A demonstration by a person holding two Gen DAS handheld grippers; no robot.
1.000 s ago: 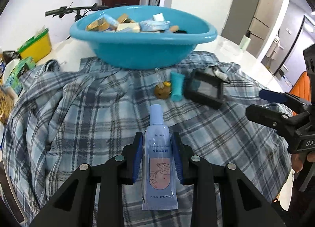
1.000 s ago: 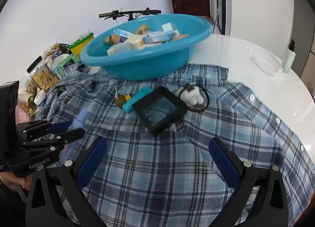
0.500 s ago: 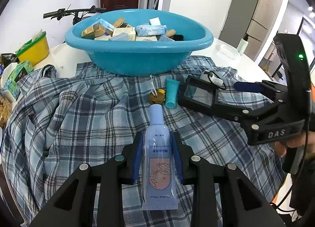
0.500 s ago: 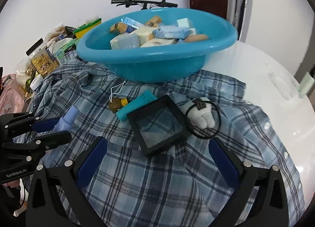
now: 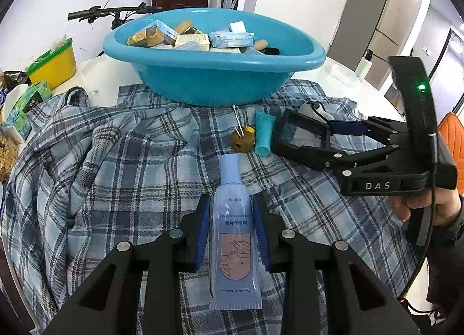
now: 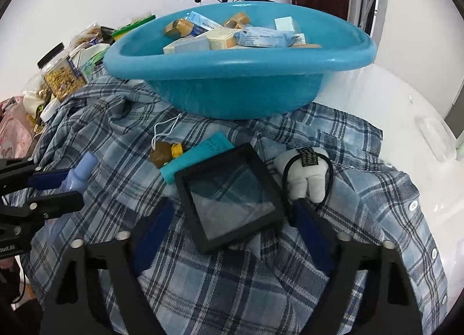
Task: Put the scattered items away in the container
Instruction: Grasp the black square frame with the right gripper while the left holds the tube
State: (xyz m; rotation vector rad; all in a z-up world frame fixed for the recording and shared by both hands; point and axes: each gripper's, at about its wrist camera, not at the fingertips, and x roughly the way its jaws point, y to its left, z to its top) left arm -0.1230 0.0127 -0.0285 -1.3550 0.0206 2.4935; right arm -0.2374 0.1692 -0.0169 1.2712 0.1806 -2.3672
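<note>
since the pale blue squeeze tube (image 5: 233, 236) is clamped in the left gripper (image 5: 232, 230) above the plaid shirt (image 5: 121, 166), short of the turquoise plastic basin (image 5: 214, 73), the right gripper (image 6: 232, 219) stands open astride the black square frame (image 6: 230, 197).

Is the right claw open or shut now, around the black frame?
Open. The right claw has its blue pads apart on either side of the black frame, which lies flat on the plaid shirt.
</note>
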